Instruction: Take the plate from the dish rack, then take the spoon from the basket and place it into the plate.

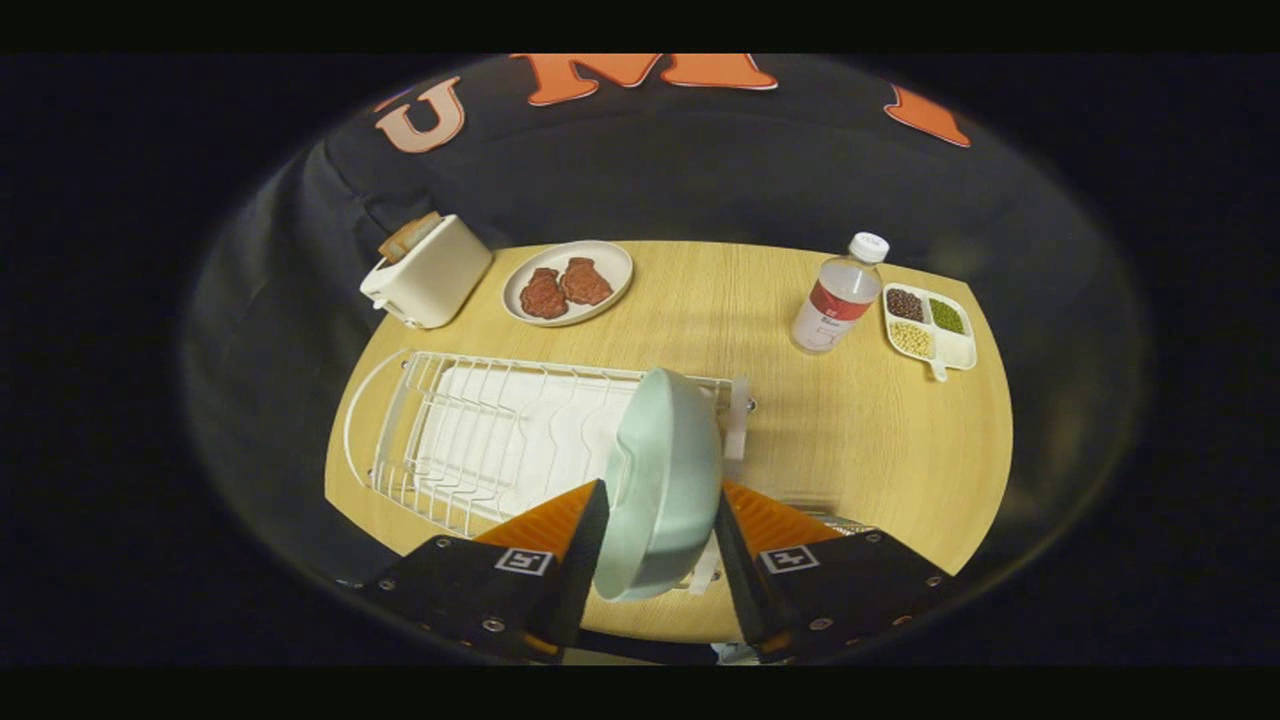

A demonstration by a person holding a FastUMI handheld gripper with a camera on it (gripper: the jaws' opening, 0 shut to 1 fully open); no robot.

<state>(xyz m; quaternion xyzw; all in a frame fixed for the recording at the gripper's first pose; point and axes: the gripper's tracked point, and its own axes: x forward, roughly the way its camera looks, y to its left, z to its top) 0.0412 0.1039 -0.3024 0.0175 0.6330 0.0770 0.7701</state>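
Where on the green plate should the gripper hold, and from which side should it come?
Grip the rim of the plate, coming from above. It stands on edge in the dish rack, so its thin rim fits between the gripper fingers, which already flank it.

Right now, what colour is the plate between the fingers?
Pale mint green plate, clearest in the gripper view.

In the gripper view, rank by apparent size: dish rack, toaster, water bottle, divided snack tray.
1. Dish rack, largest, though nearest the camera.
2. Toaster.
3. Water bottle and divided snack tray: look alike, unranked.
Gripper fingers flank the plate.
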